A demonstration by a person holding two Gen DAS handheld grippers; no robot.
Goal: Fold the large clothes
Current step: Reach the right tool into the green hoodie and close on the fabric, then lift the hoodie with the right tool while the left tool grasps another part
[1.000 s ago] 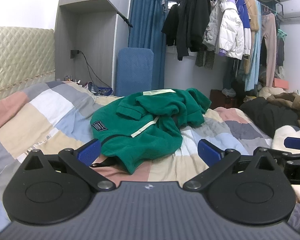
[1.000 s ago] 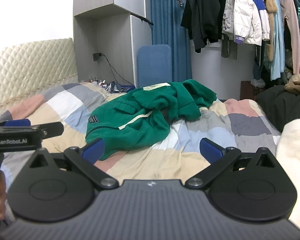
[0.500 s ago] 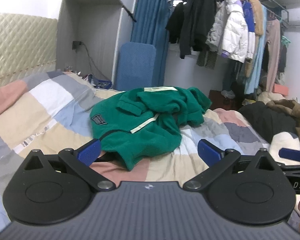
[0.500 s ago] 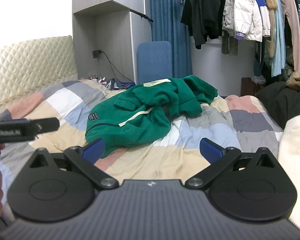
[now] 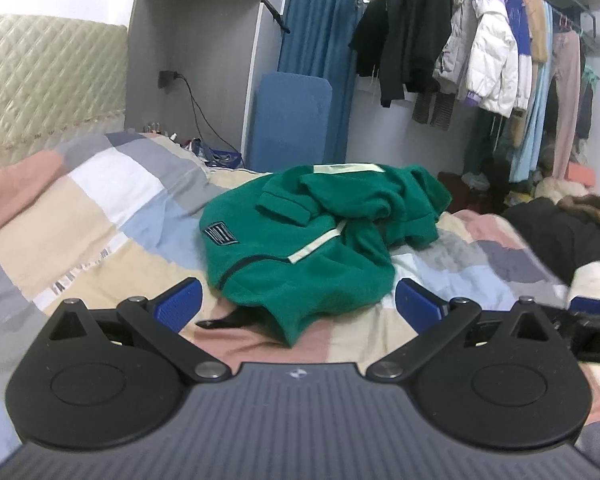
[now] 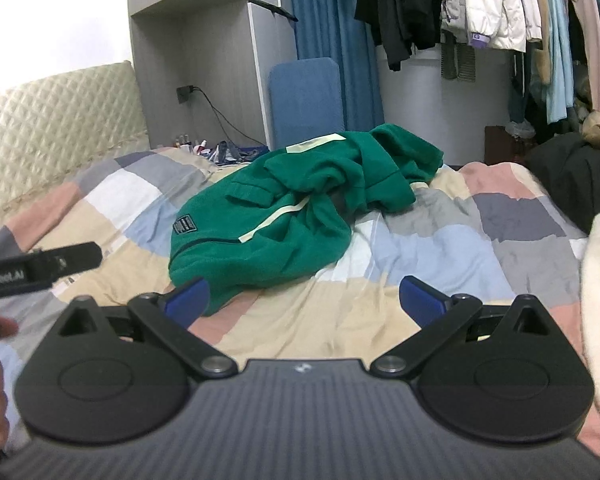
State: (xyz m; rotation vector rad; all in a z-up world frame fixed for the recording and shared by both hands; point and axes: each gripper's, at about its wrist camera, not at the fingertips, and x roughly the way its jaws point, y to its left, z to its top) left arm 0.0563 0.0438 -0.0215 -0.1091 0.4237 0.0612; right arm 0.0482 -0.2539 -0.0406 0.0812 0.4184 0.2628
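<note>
While I hold both tongs low over the near edge of the bed (image 5: pixel 80 216), the left tongs (image 5: pixel 298 306) and right tongs (image 6: pixel 306 296) gape wide and empty; the green jacket (image 5: pixel 300 240) lies crumpled mid-bed on the patchwork quilt, just beyond their tips.

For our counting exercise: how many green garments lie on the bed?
1: the green fleece jacket lies crumpled mid-bed on the patchwork quilt. Anything under it is hidden.
</note>
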